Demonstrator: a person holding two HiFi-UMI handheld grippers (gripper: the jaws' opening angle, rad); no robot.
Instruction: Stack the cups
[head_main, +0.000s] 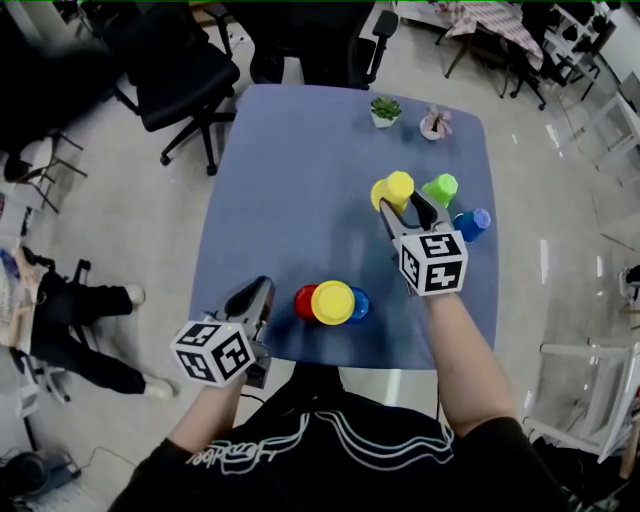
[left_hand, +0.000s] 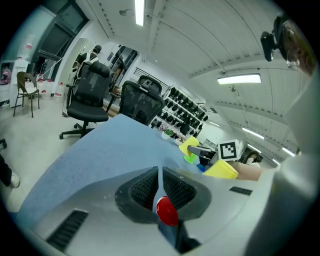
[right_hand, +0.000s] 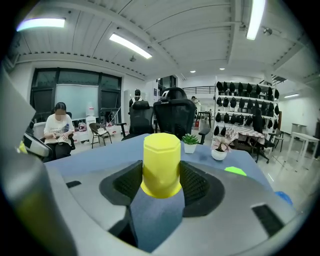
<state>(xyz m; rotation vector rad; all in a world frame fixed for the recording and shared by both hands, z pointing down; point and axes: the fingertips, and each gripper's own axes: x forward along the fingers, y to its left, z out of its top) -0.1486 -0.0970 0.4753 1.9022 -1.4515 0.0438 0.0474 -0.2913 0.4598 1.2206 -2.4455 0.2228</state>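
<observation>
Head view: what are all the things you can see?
blue table: one, blue, middle of room
yellow plastic cup: one, yellow, in the right gripper
green plastic cup: one, green, right of it
blue plastic cup: one, blue, near the table's right edge
bunched plastic cups: three, red, yellow, blue, at the near edge
small potted plants: two, green and pinkish, white pots, far edge
black office chairs: at least two, beyond the table
another person's legs: dark trousers, on the floor at left
left gripper: one, grey, shut, empty, near edge
right gripper: one, grey, shut on the yellow plastic cup
</observation>
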